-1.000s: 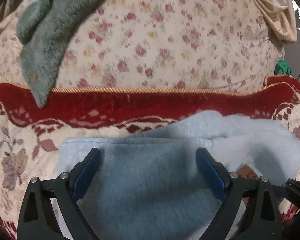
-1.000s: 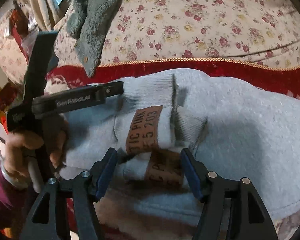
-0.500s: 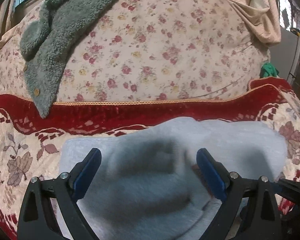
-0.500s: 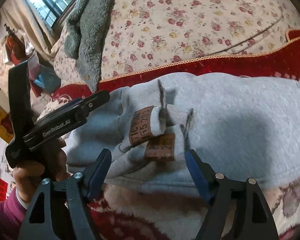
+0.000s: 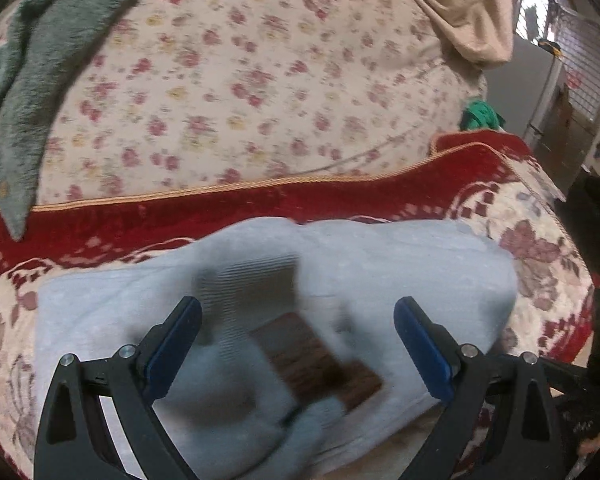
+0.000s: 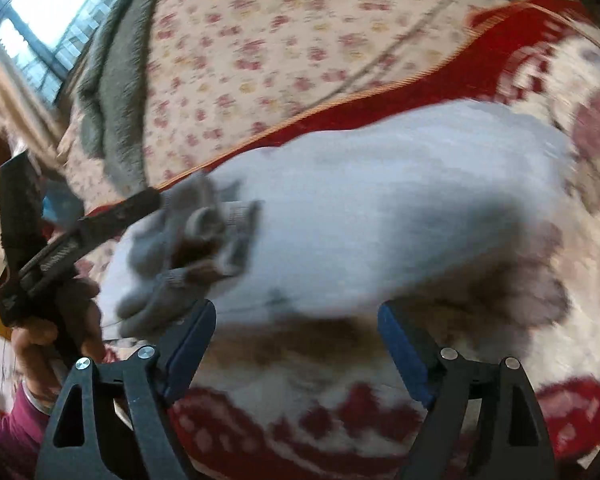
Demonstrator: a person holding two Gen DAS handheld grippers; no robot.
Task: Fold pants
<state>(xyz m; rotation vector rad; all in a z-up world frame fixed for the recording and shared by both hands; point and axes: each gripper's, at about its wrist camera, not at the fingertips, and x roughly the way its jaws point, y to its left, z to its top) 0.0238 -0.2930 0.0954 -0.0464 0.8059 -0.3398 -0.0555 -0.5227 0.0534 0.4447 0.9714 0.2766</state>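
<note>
Lying folded on the blanket (image 5: 540, 248), pants (image 5: 380, 264); both grippers' jaws wide, empty.

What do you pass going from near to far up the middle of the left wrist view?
Left gripper → grey pants with brown patch → red border of the patterned blanket → floral quilt.

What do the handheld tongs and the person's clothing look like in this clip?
Both tongs, left and right, share one build: black plastic arms with triangular cut-outs and silver screw heads, ending in flat blue pads. Seen from the right wrist, the left tool's black body carries small white lettering, too blurred to read. The hand gripping it wears a magenta sleeve.
</note>
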